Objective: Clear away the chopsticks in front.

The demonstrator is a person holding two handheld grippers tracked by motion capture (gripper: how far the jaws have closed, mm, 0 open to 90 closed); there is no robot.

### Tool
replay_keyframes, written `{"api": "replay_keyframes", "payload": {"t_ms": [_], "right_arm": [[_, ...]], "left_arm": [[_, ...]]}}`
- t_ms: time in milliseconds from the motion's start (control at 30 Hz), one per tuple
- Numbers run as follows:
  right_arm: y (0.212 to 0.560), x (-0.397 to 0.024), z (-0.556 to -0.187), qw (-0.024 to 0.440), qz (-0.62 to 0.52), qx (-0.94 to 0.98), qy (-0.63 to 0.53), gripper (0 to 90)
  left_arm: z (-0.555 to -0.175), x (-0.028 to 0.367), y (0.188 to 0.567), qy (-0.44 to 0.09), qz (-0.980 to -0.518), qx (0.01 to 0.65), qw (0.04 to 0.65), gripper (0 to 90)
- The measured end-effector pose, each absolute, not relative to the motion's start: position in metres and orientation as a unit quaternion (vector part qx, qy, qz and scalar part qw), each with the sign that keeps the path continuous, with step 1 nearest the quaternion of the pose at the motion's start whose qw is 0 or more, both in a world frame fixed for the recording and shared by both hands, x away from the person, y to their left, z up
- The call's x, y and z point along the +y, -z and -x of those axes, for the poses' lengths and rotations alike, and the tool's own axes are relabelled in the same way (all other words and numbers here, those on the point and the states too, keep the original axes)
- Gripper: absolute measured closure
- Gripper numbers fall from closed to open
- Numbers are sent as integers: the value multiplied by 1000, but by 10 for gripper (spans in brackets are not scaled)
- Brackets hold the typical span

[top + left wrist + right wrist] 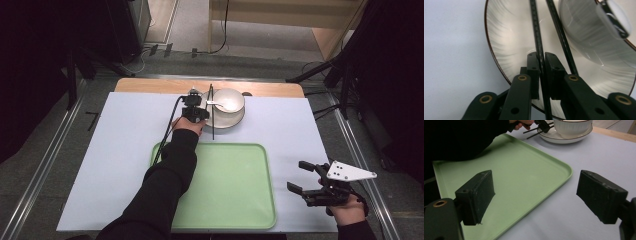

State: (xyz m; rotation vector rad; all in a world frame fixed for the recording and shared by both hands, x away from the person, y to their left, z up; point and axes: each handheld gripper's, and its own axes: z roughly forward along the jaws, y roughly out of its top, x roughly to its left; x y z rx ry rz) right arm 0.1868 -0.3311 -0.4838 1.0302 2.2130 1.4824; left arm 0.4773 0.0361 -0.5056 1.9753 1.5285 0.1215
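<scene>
The left gripper point(541, 58) pinches one chopstick point(537, 37) lying on the plate point(506, 47) beside the bowl point(229, 100), maybe to lift it, while the right gripper point(306, 179) waits spread wide near the tray point(235, 195).

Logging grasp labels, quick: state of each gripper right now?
Left gripper: shut on one black chopstick over the plate.
Right gripper: open, holding nothing, near the green tray.
</scene>
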Motion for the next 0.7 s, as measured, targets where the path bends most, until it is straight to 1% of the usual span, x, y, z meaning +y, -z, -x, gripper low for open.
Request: {"api": "replay_keyframes", "payload": {"t_ms": [67, 367, 700], "right_arm": [[484, -331, -187, 143, -356, 767, -514, 150], [483, -330, -187, 143, -355, 767, -514, 150], [483, -330, -187, 143, -354, 769, -513, 150]], "left_arm": [[-478, 38, 506, -42, -746, 584, 317, 852], [-478, 40, 505, -37, -741, 591, 317, 861], [-478, 59, 486, -34, -743, 585, 324, 864]]}}
